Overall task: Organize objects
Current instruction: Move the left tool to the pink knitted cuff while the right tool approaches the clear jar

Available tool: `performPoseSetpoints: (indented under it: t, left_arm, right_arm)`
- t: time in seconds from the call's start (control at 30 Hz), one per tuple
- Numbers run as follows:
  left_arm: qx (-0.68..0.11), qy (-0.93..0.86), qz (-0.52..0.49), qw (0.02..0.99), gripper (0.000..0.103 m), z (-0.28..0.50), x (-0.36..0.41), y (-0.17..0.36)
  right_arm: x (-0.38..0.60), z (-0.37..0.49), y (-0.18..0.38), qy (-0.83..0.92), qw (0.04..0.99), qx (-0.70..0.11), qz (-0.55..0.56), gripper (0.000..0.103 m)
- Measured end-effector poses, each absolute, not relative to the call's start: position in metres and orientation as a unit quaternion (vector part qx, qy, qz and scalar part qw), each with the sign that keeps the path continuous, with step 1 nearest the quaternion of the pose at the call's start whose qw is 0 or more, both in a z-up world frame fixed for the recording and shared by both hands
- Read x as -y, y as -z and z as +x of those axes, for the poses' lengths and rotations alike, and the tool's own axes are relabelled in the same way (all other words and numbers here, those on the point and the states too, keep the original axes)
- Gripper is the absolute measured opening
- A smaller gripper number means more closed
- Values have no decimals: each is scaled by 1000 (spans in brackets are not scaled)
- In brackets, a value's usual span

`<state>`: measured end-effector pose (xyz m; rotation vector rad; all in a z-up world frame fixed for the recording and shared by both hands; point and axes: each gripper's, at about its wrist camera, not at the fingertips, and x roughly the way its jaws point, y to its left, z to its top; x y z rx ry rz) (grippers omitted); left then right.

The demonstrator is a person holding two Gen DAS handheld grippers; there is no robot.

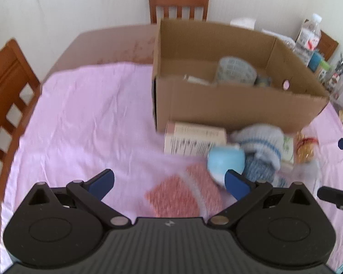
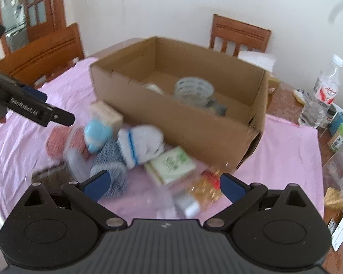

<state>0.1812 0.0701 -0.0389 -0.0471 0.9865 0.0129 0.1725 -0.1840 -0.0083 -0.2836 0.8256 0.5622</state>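
Note:
An open cardboard box [image 1: 228, 105] stands on the pink cloth and holds a tape roll [image 1: 236, 69]; it also shows in the right wrist view [image 2: 194, 125]. In front of it lies a pile: a pink-white carton [image 1: 194, 140], a light blue round object [image 1: 225, 159], grey-blue socks [image 1: 260, 150], a red patterned cloth [image 1: 183, 194], a green-white packet [image 2: 171, 165] and a gold-red wrapped item [image 2: 205, 187]. My left gripper [image 1: 170, 182] is open and empty above the red cloth. My right gripper [image 2: 164, 185] is open and empty above the pile.
Wooden chairs [image 1: 178, 2] stand around the table. A water bottle [image 2: 324, 91] and small containers [image 2: 339, 127] crowd the right side. The pink cloth [image 1: 84, 118] stretches left of the box. The other gripper shows at the left [image 2: 34, 107].

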Motion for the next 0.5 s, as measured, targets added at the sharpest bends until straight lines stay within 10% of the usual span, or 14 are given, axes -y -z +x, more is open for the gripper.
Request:
performPoseSetpoints:
  t: [0.5]
  left_arm:
    - [-510,-23,-43,859,102,199,-64,82]
  right_arm:
    - [172,162,32,-276,853,-424,-132,103]
